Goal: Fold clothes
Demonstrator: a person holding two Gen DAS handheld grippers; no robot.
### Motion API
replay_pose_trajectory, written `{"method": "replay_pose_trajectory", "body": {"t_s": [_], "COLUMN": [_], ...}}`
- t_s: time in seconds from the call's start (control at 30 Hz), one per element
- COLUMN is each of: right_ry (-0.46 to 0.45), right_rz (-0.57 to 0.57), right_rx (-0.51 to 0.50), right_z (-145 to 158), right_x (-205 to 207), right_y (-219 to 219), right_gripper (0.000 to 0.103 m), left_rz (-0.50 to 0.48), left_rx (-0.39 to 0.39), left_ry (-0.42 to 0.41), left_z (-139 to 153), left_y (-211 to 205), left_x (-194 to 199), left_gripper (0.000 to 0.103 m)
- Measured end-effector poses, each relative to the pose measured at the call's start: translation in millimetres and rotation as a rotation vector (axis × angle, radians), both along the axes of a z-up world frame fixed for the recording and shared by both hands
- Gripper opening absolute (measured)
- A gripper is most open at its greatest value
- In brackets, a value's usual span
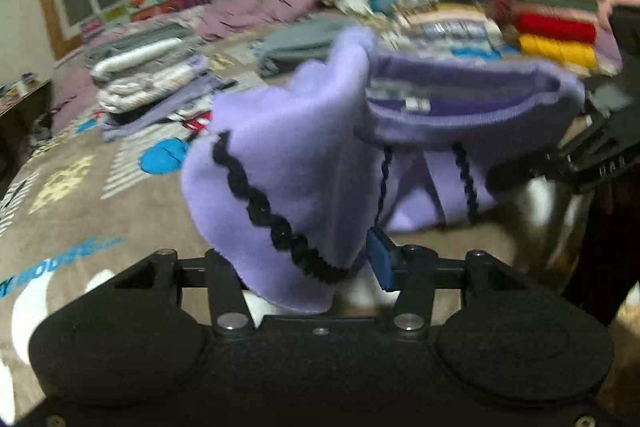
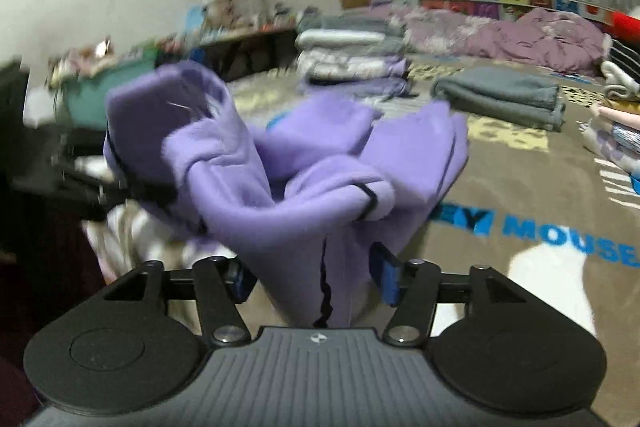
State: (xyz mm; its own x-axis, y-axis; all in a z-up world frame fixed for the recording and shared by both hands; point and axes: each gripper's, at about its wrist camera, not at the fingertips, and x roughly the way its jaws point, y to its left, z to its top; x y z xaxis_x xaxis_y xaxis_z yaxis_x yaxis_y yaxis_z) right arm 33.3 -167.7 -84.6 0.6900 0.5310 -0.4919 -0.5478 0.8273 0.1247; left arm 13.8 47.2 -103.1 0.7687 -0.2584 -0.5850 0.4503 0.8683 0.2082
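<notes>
Now mid-release: lavender fleece garment [image 1: 288, 155] with black trim bunched above patterned bedspread [image 1: 80, 195], not yet flat. Left claw [image 1: 308, 267] part open, hem loose between pads, no pinch. Right claw [image 2: 316, 275] likewise part open, cloth hanging through gap, unclamped. Advice: lower garment onto bedspread clear of folded stack [image 1: 144, 75], spread flat, then regrip edges evenly.

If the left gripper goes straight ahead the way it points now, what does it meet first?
Most likely the purple garment: its fabric already hangs between the open jaws of the left gripper, with the bed behind it.
</notes>
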Motion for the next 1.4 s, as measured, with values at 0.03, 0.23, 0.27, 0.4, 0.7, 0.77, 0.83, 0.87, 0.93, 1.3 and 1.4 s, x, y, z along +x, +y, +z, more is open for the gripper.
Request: {"method": "replay_pose_trajectory", "body": {"t_s": [0.03,0.23,0.27,0.4,0.7,0.77,0.83,0.87,0.93,1.3,1.4], "right_ry": [0.002,-0.075,-0.12,-0.369,-0.323,-0.232,-0.18,-0.161,-0.151,-0.01,0.091], "right_rz": [0.01,0.03,0.022,-0.043,0.05,0.101,0.144,0.156,0.165,-0.122,-0.237], "right_rx": [-0.02,-0.183,-0.218,-0.372,-0.492,-0.47,-0.439,-0.422,-0.393,0.094,0.35], "right_z": [-3,-14,-13,-4,-22,-19,-13,-10,-2,12,2], "right_x": [-1,-5,-5,-6,-16,-25,-40,-48,-59,-13,15], "right_y": [3,18,21,35,26,16,4,-2,-10,-119,-153], "right_gripper": [0.059,0.057,0.055,0.045,0.058,0.065,0.066,0.066,0.067,0.079,0.084], "left_rz": [-0.009,0.016,0.043,0.085,0.089,0.091,0.118,0.142,0.204,0.427,0.41], "left_rx": [0.037,0.252,0.273,0.376,0.266,0.202,0.137,0.108,0.06,-0.593,-0.729], "left_ry": [0.002,-0.181,-0.252,-0.433,-0.176,-0.145,-0.137,-0.136,-0.137,0.072,0.178], "left_z": [-5,-19,-17,-22,-12,-3,9,15,23,33,27], "left_y": [-3,-14,-14,-22,31,48,62,66,69,118,120], "left_x": [1,20,23,35,9,0,-6,-6,-2,50,76], "left_gripper": [0.049,0.023,0.023,0.023,0.053,0.056,0.057,0.057,0.057,0.069,0.069]}}
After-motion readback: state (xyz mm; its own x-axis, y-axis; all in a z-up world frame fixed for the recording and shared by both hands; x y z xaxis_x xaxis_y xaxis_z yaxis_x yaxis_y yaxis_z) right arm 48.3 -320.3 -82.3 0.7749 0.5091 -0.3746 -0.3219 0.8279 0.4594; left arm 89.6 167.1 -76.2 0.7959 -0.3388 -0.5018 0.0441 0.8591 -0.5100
